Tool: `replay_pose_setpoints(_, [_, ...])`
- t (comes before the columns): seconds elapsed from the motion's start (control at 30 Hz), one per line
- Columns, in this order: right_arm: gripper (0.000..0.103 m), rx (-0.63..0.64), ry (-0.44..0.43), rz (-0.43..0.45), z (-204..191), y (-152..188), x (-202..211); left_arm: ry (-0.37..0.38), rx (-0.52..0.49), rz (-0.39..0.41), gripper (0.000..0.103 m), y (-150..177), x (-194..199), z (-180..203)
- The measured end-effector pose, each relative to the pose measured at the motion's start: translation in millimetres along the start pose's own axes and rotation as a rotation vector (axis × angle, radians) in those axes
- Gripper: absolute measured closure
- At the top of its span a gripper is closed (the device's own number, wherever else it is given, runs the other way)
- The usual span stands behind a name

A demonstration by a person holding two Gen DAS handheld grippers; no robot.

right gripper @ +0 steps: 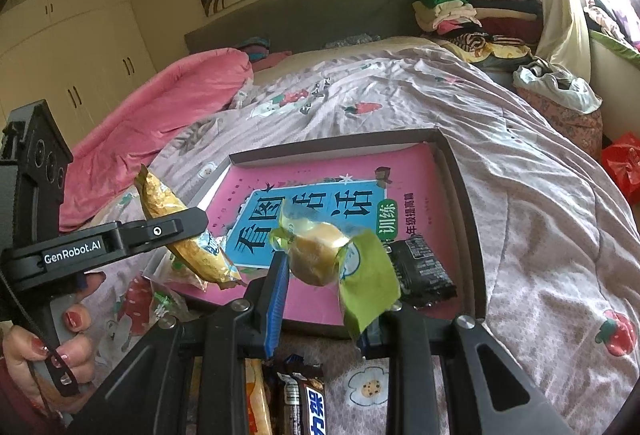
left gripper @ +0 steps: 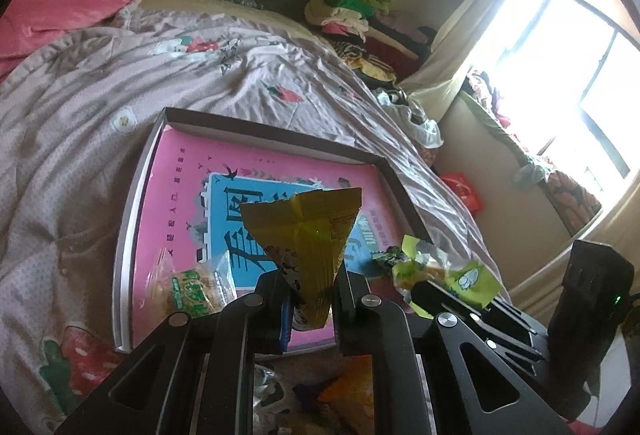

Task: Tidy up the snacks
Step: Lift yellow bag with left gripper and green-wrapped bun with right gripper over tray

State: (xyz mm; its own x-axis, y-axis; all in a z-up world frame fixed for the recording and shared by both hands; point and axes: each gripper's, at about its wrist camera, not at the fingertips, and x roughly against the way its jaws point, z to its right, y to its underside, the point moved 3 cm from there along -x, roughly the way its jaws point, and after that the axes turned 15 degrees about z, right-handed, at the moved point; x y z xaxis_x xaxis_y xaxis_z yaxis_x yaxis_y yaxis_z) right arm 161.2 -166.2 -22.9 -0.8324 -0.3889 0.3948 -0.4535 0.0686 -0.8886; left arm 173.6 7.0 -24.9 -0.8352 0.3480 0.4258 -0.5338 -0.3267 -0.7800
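Observation:
My left gripper (left gripper: 314, 299) is shut on a gold snack packet (left gripper: 308, 235), which sticks up over a shallow dark-rimmed box (left gripper: 280, 133) on the bed. My right gripper (right gripper: 324, 295) is shut on a bun in a clear and green wrapper (right gripper: 320, 259) above the box's (right gripper: 460, 195) near edge. Inside the box, on a pink book (right gripper: 320, 171), lie a black packet (right gripper: 424, 271) at the right and a clear packet with a green label (left gripper: 192, 291) at the left. The left gripper (right gripper: 188, 227) with its gold packet (right gripper: 192, 255) also shows in the right wrist view.
Loose snacks lie on the quilt below the grippers: an orange packet (right gripper: 256, 395) and a dark chocolate bar (right gripper: 308, 403). A person's hand (right gripper: 68, 335) holds the left gripper's handle. A pink duvet (right gripper: 160, 115) and piled clothes (right gripper: 452, 3) lie beyond the box.

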Motion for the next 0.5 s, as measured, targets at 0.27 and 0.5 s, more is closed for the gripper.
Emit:
replay_pose_setpoints(0.27, [0.074,0.028,-0.008,-0.027,-7.2,3.5,-15.9,-0.005,-0.006,-0.025,0.088,8.4,-8.4,-3.4])
replay_pose_setpoints(0.5, [0.074,0.050,-0.029,-0.066,-12.8,14.5,-26.6,-0.002,-0.015,-0.038,0.088,13.2,-12.3,-4.2])
